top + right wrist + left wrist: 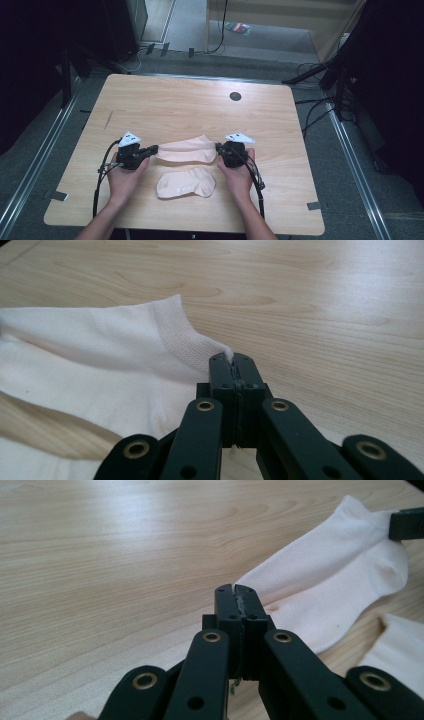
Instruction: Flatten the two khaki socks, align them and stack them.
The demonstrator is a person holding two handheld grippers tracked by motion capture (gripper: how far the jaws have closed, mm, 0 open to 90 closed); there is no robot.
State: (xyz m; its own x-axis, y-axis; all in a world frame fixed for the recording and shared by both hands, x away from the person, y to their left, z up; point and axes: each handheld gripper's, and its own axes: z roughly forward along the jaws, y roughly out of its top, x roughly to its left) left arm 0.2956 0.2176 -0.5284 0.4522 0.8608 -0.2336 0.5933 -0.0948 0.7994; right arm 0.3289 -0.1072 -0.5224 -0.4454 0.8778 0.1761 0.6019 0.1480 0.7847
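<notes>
Wooden table [200, 100], pale grain, small dark round grommet [235, 96] toward the far edge at 12 o'clock. Two pale socks on the near half. Far sock [186, 150] stretched between both tongs, long axis running 9 to 3 o'clock across the table; from above it looks raised a little off the wood, though I cannot tell how much. Near sock [186, 183] lies loose at 6 o'clock from the stretched one, flat on the table, untouched, close but apart from it. Left gripper [154, 149] sits at the 9 o'clock end of the far sock, jaws pressed together on its edge; in the left gripper view [235, 600] the tips meet with pale cloth running off toward 2 o'clock. Right gripper [218, 147] sits at the 3 o'clock end, jaws likewise pinching cloth; in the right gripper view [233, 365] a tuft of the ribbed cuff [175, 335] sticks up between the tips, sock body spreading toward 9 o'clock. Each hand is equally near its own end. Judgement: the coming move hinges on this side-to-side axis — carrying the held sock toward 6 o'clock would lay it over the near one, aligned lengthwise
</notes>
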